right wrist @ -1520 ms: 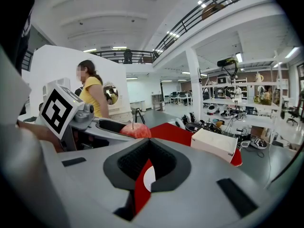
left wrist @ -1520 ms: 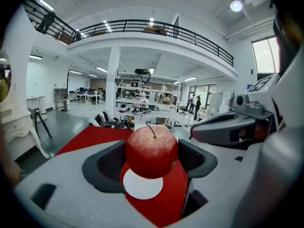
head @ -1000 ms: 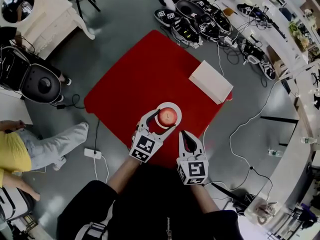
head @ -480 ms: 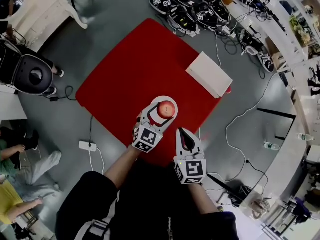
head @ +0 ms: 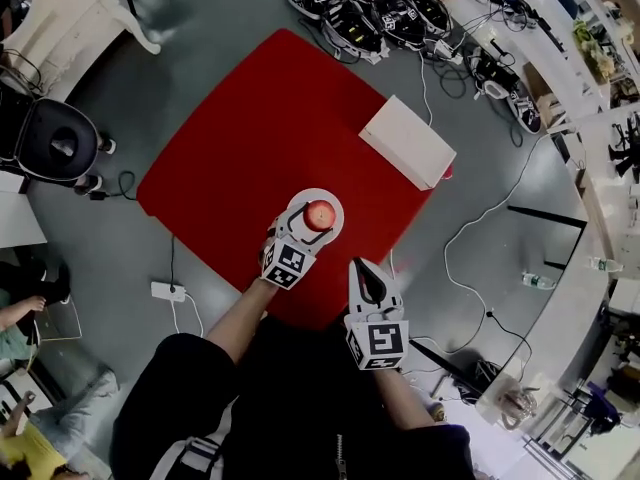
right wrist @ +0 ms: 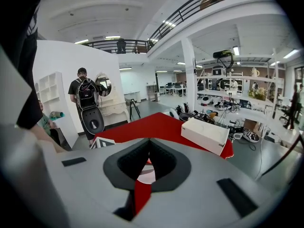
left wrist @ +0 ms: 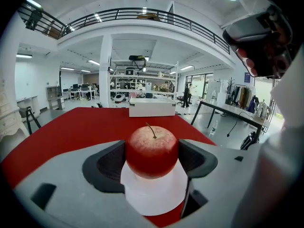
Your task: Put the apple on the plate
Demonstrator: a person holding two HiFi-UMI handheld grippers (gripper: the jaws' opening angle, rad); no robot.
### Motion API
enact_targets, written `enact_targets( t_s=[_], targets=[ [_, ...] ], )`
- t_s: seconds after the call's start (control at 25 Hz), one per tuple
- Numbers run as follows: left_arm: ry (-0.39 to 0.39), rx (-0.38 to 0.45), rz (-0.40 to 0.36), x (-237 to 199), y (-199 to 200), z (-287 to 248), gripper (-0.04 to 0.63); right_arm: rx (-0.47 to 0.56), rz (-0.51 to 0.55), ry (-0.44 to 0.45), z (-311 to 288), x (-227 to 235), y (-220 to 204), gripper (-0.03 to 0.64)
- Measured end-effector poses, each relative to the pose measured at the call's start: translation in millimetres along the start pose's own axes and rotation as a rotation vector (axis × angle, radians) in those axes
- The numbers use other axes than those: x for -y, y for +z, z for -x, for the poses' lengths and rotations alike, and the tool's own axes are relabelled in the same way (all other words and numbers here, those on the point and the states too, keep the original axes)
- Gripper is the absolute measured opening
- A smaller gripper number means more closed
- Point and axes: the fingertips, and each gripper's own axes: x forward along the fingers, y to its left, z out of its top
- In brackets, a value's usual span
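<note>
A red apple (head: pixel 320 214) (left wrist: pixel 152 150) with a short stem stands upright on a small white plate (head: pixel 336 204) (left wrist: pixel 153 196) near the front edge of the red table (head: pixel 250 148). My left gripper (head: pixel 310 222) (left wrist: pixel 152 159) reaches over the plate, with both dark pads pressed against the apple's sides. My right gripper (head: pixel 362 268) (right wrist: pixel 148 152) hovers at the table's front edge, right of the plate. It is shut with nothing in it. Through its gap a sliver of the plate (right wrist: pixel 149 173) shows.
A white box (head: pixel 405 140) (left wrist: pixel 152 107) (right wrist: pixel 205 134) lies at the table's far right corner. Several shoes (head: pixel 370 8) and cables cover the floor beyond. A black case (head: pixel 55 143) stands left and a power strip (head: pixel 165 291) lies near the front. A person with a backpack (right wrist: pixel 85 96) stands far left.
The left jaws have drawn in from a wide spread around the plate to the apple's sides. The head view has shifted. The right gripper has hardly moved.
</note>
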Motion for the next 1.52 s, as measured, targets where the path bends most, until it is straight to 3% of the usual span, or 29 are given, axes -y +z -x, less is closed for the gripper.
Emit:
enact_targets(
  t_s=[0.4,1.52],
  targets=[
    [-0.002,-0.017,0.017,1,-17,-12,0.350,-0.014,-0.014,-0.020,7,12,-8,0.011],
    [-0.016,0.060,0.022,-4,-13,-9,0.351,-0.013,-0.015,-0.019,8,7,-10,0.011]
  ],
)
